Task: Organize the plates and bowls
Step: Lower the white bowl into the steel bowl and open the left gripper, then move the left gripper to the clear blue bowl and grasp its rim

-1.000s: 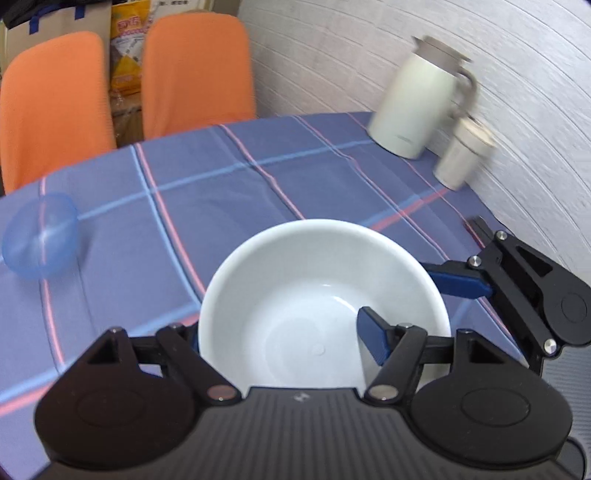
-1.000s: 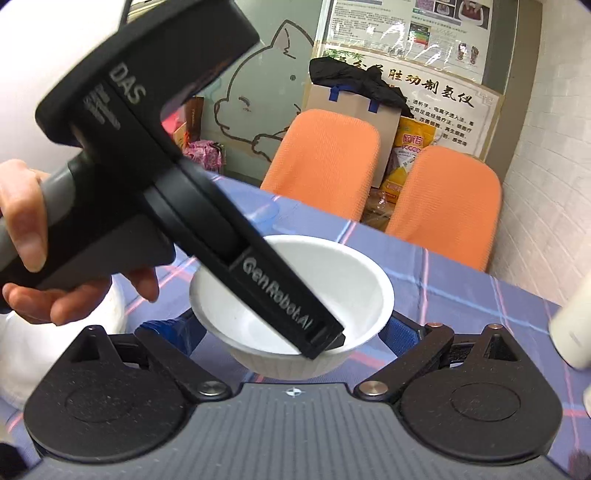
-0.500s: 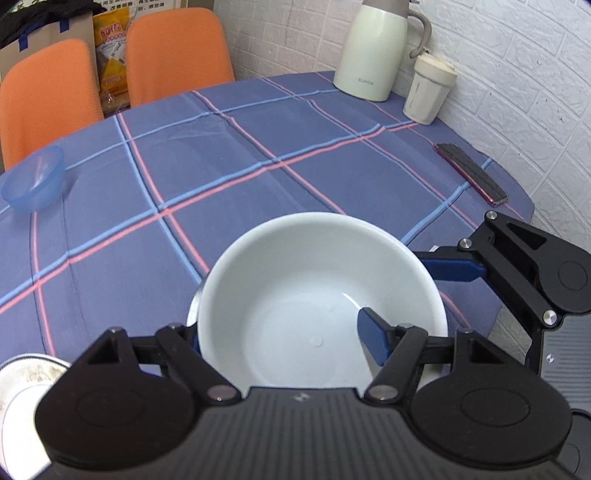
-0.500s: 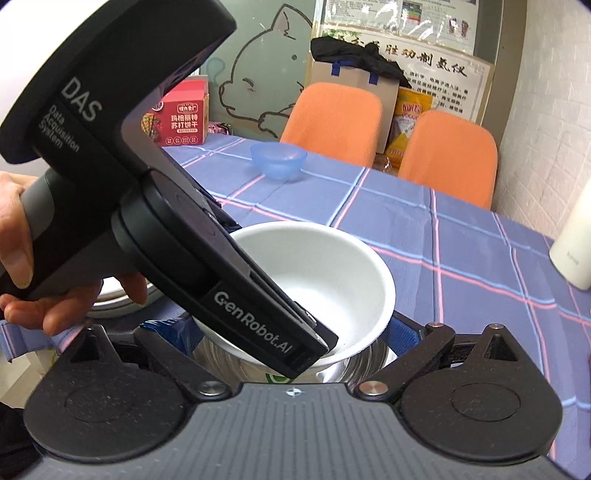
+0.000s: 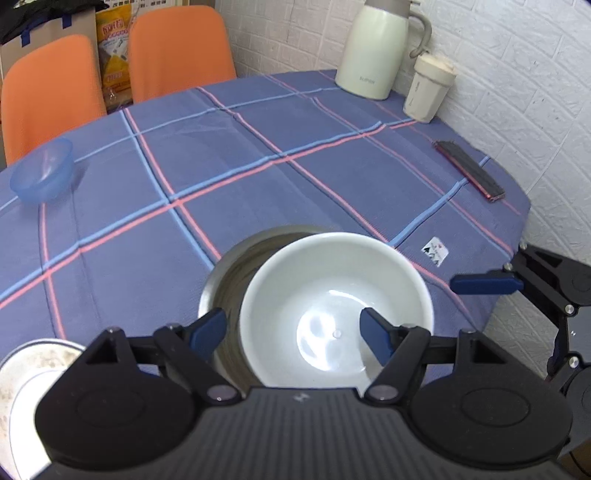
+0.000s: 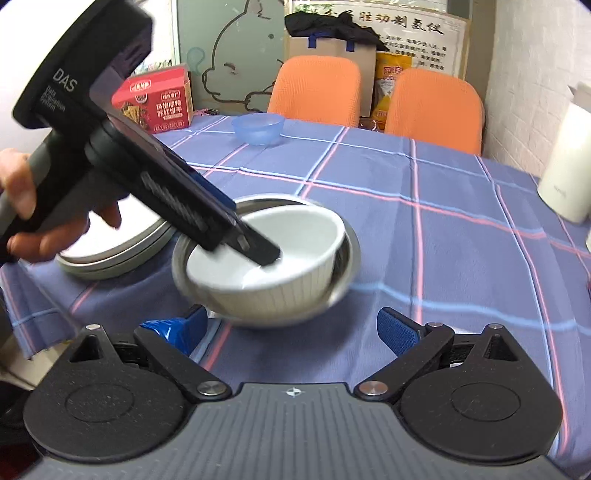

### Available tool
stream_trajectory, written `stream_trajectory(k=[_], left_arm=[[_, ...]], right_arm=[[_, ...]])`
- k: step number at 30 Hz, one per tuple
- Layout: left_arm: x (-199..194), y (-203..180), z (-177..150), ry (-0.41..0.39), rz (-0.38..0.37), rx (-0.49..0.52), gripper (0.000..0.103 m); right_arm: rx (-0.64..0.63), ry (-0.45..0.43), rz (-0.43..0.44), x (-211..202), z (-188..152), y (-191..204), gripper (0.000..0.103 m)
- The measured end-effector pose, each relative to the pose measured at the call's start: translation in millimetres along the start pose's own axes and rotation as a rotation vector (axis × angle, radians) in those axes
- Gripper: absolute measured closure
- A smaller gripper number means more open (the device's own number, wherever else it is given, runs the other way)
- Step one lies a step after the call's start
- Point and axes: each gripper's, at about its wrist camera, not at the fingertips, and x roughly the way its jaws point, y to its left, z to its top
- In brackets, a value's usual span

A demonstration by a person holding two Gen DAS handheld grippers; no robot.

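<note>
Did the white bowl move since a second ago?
Yes. The white bowl came down toward the tablecloth; now it sits tilted inside the metal bowl, with the left tool open.

This is looking like an office break or meeting room doubling as a dining corner: a round table under a blue checked tablecloth (image 5: 295, 155) is standing against a white-painted brick wall (image 5: 517, 74), with two orange padded chairs (image 6: 317, 88) waiting at its far side. Printed wall posters (image 6: 373, 22), stacked cardboard boxes (image 6: 325, 48) and a cream thermos jug (image 5: 380, 48) are filling the background.
</note>
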Motion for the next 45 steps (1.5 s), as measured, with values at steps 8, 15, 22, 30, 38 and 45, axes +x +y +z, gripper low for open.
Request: stream_trajectory(k=[8, 15, 22, 30, 38, 45], left_arm=[[-21.4, 10.6, 0.0, -0.044, 0.009, -0.046, 0.030], [-36.3, 27.8, -6.5, -0.065, 0.038, -0.080, 0.030], [-58.4, 96.2, -18.8, -0.089, 0.130, -0.207, 0.030], [-63.7, 188.4, -16.1, -0.090, 0.222, -0.320, 0.030], [-24.5, 271.7, 62.9, -0.159, 0.197, -0.419, 0.030], [40.5, 316.4, 100.1, -0.109, 0.201, -0.457, 0.030]], right_arm=[[0.181, -0.117, -0.021, -4.8, -5.4, -20.0, 0.016], [0.238, -0.080, 0.002, 15.2, 0.0, -26.9, 0.016], [0.167, -0.071, 0.030, 23.3, 29.1, -20.7, 0.016], [0.006, -0.007, 0.088, 84.9, 105.6, -1.9, 0.016], [-0.169, 0.074, 0.113, 199.0, 199.0, 21.0, 0.016], [-0.175, 0.158, 0.109, 284.5, 219.9, 18.4, 0.016]])
